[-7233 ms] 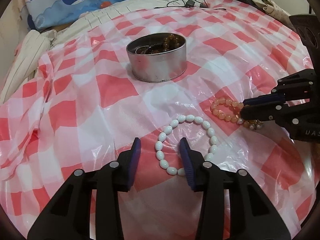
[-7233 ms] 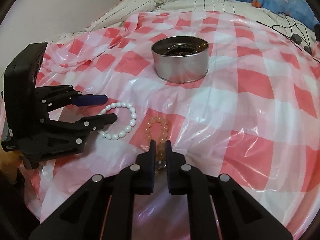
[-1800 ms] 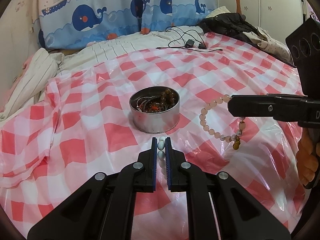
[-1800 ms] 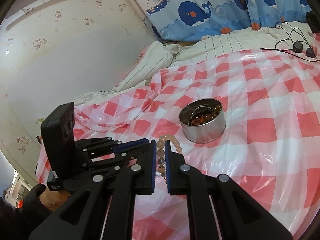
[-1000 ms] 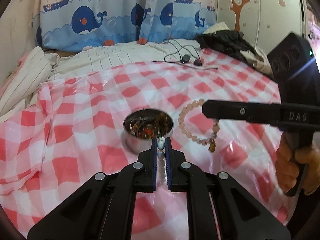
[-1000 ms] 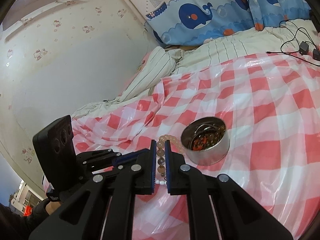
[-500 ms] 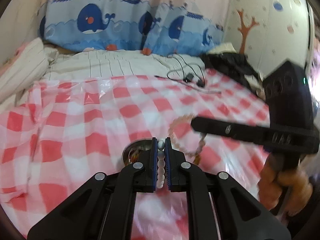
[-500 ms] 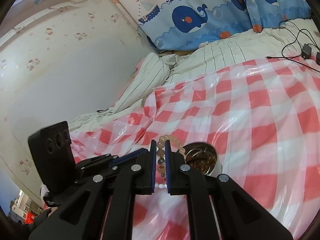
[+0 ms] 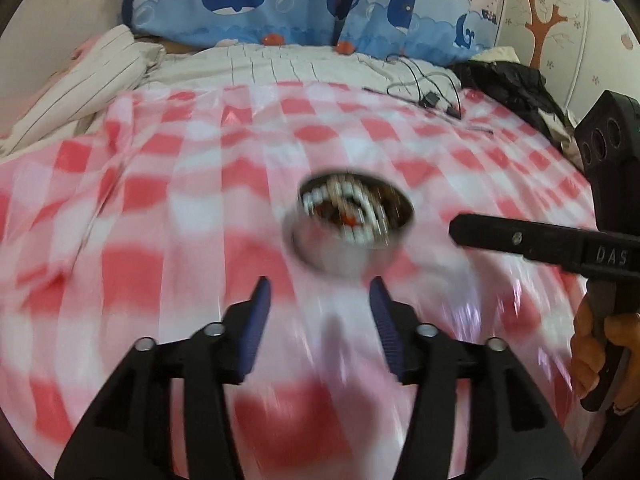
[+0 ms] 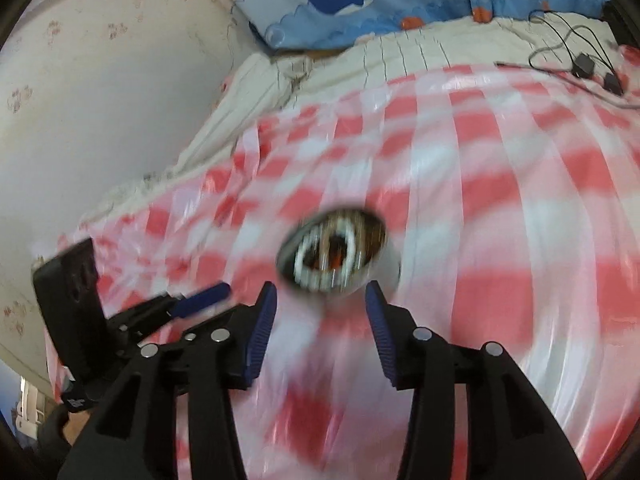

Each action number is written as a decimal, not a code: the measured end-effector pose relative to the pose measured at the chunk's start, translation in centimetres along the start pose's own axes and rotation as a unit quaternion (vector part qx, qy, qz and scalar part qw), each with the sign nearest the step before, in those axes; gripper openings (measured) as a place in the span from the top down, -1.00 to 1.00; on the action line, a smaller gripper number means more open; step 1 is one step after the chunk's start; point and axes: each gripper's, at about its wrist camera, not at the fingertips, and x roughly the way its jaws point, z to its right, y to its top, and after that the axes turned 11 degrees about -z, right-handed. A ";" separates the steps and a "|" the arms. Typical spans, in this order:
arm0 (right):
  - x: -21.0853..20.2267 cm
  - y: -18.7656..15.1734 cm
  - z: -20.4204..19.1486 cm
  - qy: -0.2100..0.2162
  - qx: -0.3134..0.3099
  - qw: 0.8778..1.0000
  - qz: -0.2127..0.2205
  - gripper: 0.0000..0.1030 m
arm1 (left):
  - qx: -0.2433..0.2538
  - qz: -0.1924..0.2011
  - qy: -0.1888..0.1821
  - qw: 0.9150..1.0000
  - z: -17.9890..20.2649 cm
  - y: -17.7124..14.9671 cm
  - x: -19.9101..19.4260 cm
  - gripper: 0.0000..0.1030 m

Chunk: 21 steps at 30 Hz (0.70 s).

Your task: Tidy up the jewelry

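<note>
Both frames blurred, so detail is rough. Landmark is the tin (image 9: 348, 232), standing on the checked sheet (image 9: 152, 200). Left of the tin, left gripper (image 9: 320, 304) hangs with its blue-padded tongs wide apart and nothing between them; from the right wrist it shows low and left of the tin (image 10: 192, 300), also spread. In the tin: white bracelet (image 9: 360, 216) lies as a loop on top of darker brown and orange pieces; whether the peach bracelet is in there too I cannot tell through the smear. Near side of the tin, right gripper (image 10: 320, 308) is also spread, empty, tips just short of the rim; from the left wrist its black finger reaches in from the right of the tin (image 9: 464, 228), held by a hand (image 9: 596, 356). Judgement: drop looks done, nothing left loose on the sheet that I can see. Risk: both tools are close to the tin, and a careless pull-back could clip the rim and tip or slide it, since the plastic sheet is slick and wrinkled over soft bedding. Beads near the rim could spill. Behind the tin: striped bedding (image 9: 280, 68), whale curtain (image 9: 304, 4), cables (image 9: 432, 96) and dark clothes (image 9: 508, 80), well apart. Nothing blocks the retreat.
</note>
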 end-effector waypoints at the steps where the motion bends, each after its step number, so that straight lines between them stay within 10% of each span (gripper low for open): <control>1: 0.1 -1.1 -0.3 -0.005 0.000 1.000 -0.005 0.09 | 0.000 -0.004 0.003 1.000 0.4 -1.0 -0.4 -0.09; 6: -0.3 -6.9 -2.1 -0.070 0.001 0.997 -0.011 -0.15 | -0.007 -0.022 0.012 1.000 2.5 -5.8 -1.8 -0.53; 14: 0.1 -12.3 -2.6 -0.185 0.004 0.983 -0.012 -0.33 | 0.004 -0.024 0.059 0.998 4.1 -9.1 -2.1 -0.73; 21: 0.4 -12.5 -2.2 -0.186 0.004 0.983 -0.012 -0.42 | -0.009 -0.020 0.044 0.999 3.6 -9.5 -2.2 -0.82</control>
